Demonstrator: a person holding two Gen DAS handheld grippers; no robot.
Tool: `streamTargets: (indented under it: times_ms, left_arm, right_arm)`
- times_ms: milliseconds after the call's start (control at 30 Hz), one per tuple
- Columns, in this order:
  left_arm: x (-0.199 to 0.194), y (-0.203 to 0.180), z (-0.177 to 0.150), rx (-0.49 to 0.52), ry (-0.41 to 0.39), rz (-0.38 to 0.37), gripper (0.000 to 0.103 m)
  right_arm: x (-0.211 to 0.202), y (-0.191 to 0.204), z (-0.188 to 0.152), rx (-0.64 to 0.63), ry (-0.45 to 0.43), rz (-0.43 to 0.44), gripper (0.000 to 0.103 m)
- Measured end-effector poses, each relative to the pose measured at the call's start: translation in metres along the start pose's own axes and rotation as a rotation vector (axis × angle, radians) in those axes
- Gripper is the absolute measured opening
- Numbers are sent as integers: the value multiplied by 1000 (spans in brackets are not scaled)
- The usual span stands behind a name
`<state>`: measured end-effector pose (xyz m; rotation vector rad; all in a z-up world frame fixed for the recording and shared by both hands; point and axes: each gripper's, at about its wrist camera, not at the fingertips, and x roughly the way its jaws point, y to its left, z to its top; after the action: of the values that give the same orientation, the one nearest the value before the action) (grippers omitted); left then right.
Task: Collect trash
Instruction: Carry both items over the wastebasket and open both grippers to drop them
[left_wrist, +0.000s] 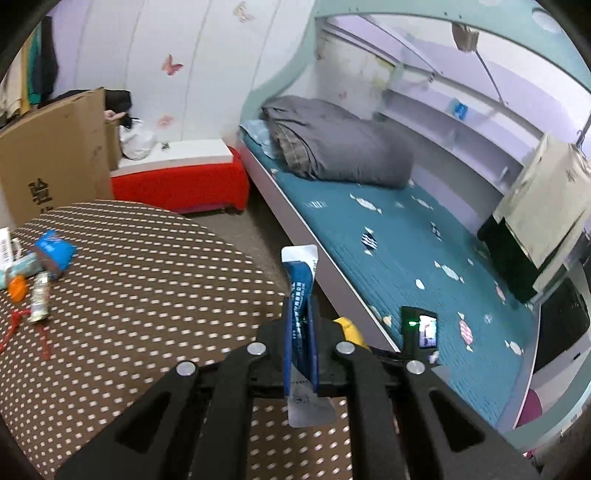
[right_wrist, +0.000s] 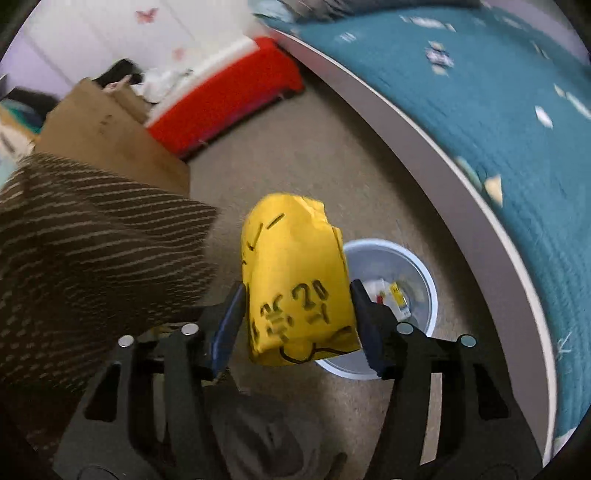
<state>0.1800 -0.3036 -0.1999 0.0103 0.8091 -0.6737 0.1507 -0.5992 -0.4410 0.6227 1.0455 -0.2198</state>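
Note:
My left gripper (left_wrist: 300, 314) is shut on a blue and white wrapper (left_wrist: 301, 291), held upright above the edge of the brown dotted table (left_wrist: 147, 295). My right gripper (right_wrist: 297, 314) is shut on a crumpled yellow paper (right_wrist: 295, 280) with black writing, held above the floor. A white bin (right_wrist: 417, 277) stands on the floor just behind and right of the yellow paper, with some scraps inside. More trash lies at the table's left: a blue packet (left_wrist: 53, 251), a small bottle (left_wrist: 40, 297), an orange cap (left_wrist: 17, 288) and a red string (left_wrist: 14, 328).
A bed with a teal cover (left_wrist: 406, 240) and a grey duvet (left_wrist: 332, 144) runs along the right. A cardboard box (left_wrist: 55, 158) and a red bench (left_wrist: 177, 181) stand behind the table. A phone (left_wrist: 421, 328) lies on the bed's edge. Beige floor (right_wrist: 314, 158) lies between table and bed.

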Motion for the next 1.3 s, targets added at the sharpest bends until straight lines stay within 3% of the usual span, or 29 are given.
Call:
streamTargets:
  times_ms: [33, 100, 333, 633, 967, 1000, 1033, 1067, 1100, 1167, 1300]
  left_arm:
    - [5, -4, 1, 5, 8, -3, 7]
    - [17, -13, 3, 19, 27, -9, 7]
    - [60, -51, -2, 58, 114, -43, 7]
    - [143, -108, -25, 102, 297, -67, 8]
    - [238, -107, -56, 81, 540, -14, 11]
    - [245, -107, -58, 89, 557, -4, 15]
    - [248, -105, -59, 95, 564, 14, 41]
    - [250, -104, -58, 95, 564, 25, 79]
    - [249, -104, -57, 89, 547, 39, 90]
    - [243, -101, -50, 64, 498, 67, 92]
    - [227, -97, -39, 20, 472, 74, 92]
  right_arm:
    - [5, -6, 1, 19, -2, -17, 82]
    - [9, -21, 1, 63, -1, -41, 86]
    - [-53, -35, -7, 102, -135, -14, 91]
    - [-142, -42, -1, 109, -308, -10, 95]
    - [-181, -52, -1, 124, -383, 2, 95]
    - [-183, -53, -2, 127, -385, 1, 95]
    - [-183, -53, -2, 126, -385, 1, 95]
    - [-184, -53, -2, 127, -384, 0, 95]
    - [-184, -54, -2, 127, -384, -1, 95]
    - [-186, -51, -3, 128, -387, 0, 95]
    - [-192, -43, -3, 123, -396, 0, 96]
